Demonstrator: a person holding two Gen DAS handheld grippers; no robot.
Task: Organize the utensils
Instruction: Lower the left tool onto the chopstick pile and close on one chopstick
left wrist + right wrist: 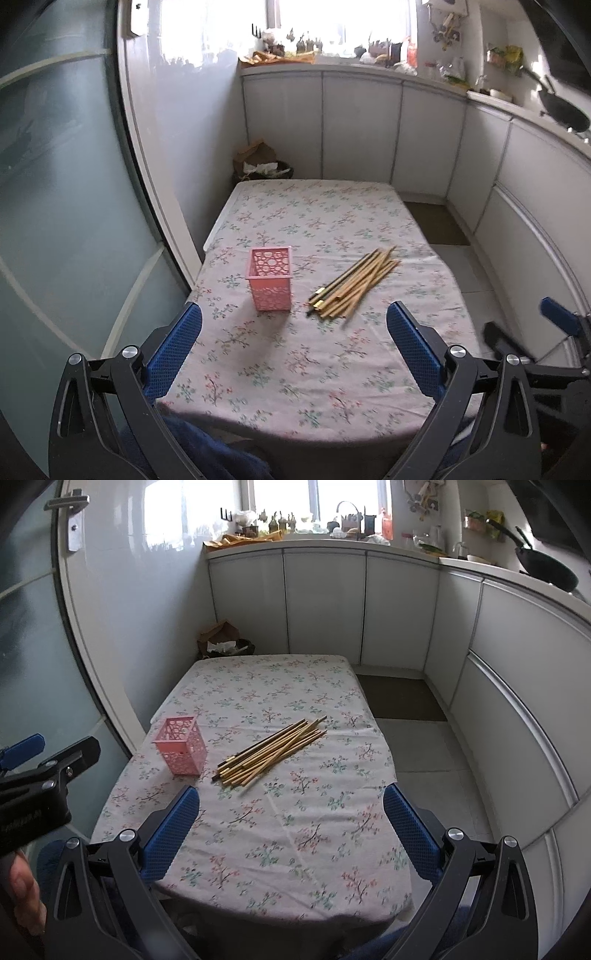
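A pink perforated holder (270, 277) (181, 746) stands upright and empty on the floral tablecloth. To its right lies a loose bundle of several wooden chopsticks (354, 284) (273, 749), angled away to the upper right. My left gripper (294, 317) hangs open over the near part of the table, short of the holder, nothing between its blue pads. My right gripper (290, 801) is open too, hovering in front of the chopsticks with empty jaws. The left gripper's body (40, 786) shows at the left edge of the right wrist view.
The small table (317, 373) sits in a narrow kitchen. A glass door (55, 206) runs along its left side; white cabinets (517, 206) curve along the back and right. A bin with paper (260, 162) stands behind the table. A dark wok (546, 568) rests on the counter.
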